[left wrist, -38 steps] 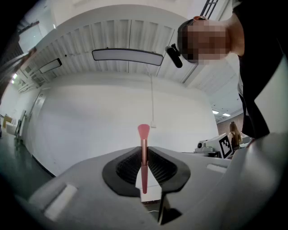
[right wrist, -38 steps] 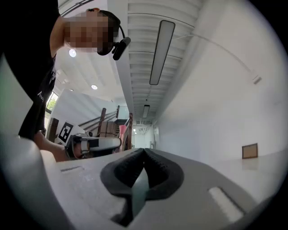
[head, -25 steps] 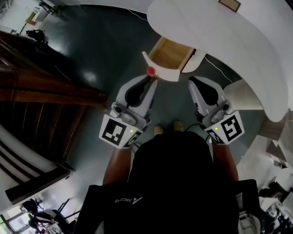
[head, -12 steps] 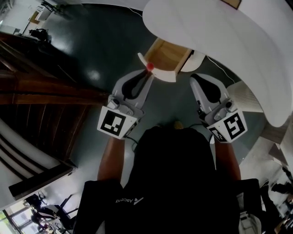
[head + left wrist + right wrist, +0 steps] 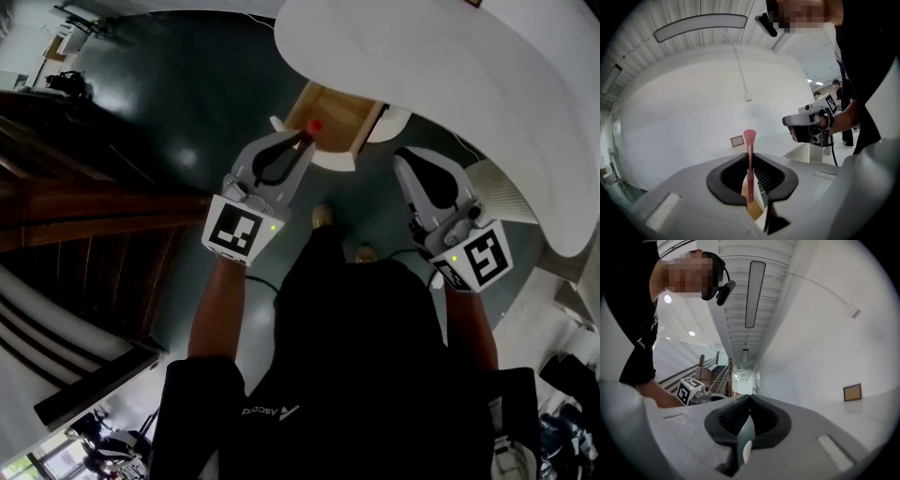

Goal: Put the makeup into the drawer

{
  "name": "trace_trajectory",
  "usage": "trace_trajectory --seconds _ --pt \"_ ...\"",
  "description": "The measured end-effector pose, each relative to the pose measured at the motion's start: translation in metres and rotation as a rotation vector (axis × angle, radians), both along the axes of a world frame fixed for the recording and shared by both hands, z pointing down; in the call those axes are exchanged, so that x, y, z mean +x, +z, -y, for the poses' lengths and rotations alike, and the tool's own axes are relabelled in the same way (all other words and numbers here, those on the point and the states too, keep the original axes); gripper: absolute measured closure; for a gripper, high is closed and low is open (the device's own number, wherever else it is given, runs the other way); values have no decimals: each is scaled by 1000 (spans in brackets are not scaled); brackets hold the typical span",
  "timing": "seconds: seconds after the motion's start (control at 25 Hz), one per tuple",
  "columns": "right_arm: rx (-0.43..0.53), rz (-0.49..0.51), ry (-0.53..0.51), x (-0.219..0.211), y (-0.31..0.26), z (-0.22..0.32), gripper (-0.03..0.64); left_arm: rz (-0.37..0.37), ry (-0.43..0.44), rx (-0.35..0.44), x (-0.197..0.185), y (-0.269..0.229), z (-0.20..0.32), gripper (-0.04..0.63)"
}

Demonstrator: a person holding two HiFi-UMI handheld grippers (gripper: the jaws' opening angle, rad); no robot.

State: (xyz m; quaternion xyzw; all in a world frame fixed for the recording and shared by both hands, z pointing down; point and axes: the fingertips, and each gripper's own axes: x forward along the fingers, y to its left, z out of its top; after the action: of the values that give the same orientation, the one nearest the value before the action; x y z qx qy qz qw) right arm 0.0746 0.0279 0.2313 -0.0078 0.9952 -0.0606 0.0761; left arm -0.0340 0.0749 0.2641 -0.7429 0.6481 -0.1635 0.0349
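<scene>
**Left claw holds the brush over the open drawer**

Left claw (image 5: 305, 137) was clamped tight on the thin handle of a pink makeup brush (image 5: 749, 164). The pads pinched the handle, and the bristle head stuck out past the tips. Gripping it that way let the head lead into the opening, which was probably the reason for it.

Just ahead of the tips lay the open drawer (image 5: 347, 111). From above, the brush head showed over its bare wooden floor, past the white front panel (image 5: 330, 160) nearest the claw. By that reading the carry was nearly done, and lowering and letting go were yet to come. The brush was not yet resting in the drawer. How high it hung above the wood could not be told from any view.

Beyond the drawer spread the white table (image 5: 450, 75) that the drawer belongs to. Its top hid the drawer's back end.

Off to this claw's right and well apart, the right claw (image 5: 749, 404) had its jaws pressed together on nothing. It was held back beside the drawer's far corner, likely to keep out of the way.

A pale sliver under the right claw's closed jaws was too blurred to name. The person's dark torso covered most of the floor behind both claws.
</scene>
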Motion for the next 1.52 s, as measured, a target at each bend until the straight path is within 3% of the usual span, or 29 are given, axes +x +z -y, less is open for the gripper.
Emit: trace_trajectory --seconds 0.64,0.96,1.24,1.52 --pt "-30 -140 234 -61 29 41 614 123 376 -322 -51 111 65 541" --pt "-46 -198 349 -65 41 50 614 298 586 -485 -51 174 88 541" --pt "-55 -232 394 -60 47 53 614 415 697 -610 -52 222 98 541" --pt "-85 -249 404 -58 55 62 614 463 739 -751 -61 277 103 541"
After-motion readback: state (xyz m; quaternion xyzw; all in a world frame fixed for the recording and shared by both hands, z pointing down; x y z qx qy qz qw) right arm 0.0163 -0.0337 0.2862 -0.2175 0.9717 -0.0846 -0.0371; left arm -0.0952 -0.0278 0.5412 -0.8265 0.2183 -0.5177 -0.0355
